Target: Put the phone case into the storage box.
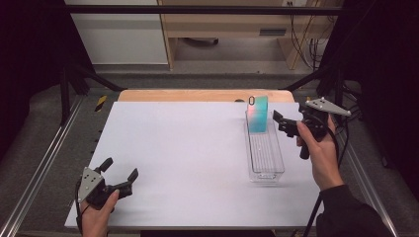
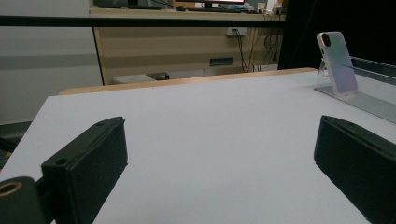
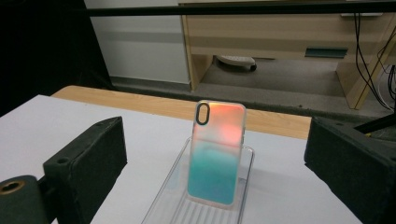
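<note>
A phone case [image 1: 257, 114], iridescent orange fading to teal with a black camera ring, stands upright, leaning at the far end of a clear plastic tray [image 1: 265, 160] on the right of the white table. My right gripper [image 1: 281, 122] hovers just right of the case, open, holding nothing. In the right gripper view the case [image 3: 217, 151] stands ahead between the wide jaws of that gripper [image 3: 217, 140], apart from both. My left gripper [image 1: 119, 170] rests open near the front left corner. From the left gripper [image 2: 219, 154] the case [image 2: 337, 63] shows far off to the right.
A white sheet [image 1: 183, 158] covers the table, with a wooden edge [image 1: 197, 95] at the back. Black frame posts [image 1: 65, 94] stand at both sides. Beyond the table are a wooden desk [image 1: 232, 29] and hanging cables [image 1: 309, 44].
</note>
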Demonstrator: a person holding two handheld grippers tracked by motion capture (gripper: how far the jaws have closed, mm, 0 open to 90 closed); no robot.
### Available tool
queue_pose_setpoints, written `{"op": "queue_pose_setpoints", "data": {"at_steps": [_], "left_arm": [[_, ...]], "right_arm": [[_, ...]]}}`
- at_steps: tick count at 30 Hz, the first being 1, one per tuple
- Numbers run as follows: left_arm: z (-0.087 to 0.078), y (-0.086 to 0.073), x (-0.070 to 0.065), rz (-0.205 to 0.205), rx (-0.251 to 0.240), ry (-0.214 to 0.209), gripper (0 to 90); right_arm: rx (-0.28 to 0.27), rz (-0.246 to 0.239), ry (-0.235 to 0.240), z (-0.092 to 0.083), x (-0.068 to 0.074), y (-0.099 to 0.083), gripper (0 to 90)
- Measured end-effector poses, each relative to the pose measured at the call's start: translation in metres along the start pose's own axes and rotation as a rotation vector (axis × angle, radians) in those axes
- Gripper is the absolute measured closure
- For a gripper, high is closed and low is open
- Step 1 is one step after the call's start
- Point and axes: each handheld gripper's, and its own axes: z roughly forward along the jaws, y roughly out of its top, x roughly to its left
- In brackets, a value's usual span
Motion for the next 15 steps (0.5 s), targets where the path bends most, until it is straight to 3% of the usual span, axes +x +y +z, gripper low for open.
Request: {"op": "queue_pose_setpoints", "data": {"at_steps": [15], "left_arm": [[-0.009, 0.0, 0.014, -0.007, -0.027, 0.008, 1.9]], "right_arm": [[-0.115, -0.036, 0.038, -0.037, -0.019, -0.034, 3.5]]}}
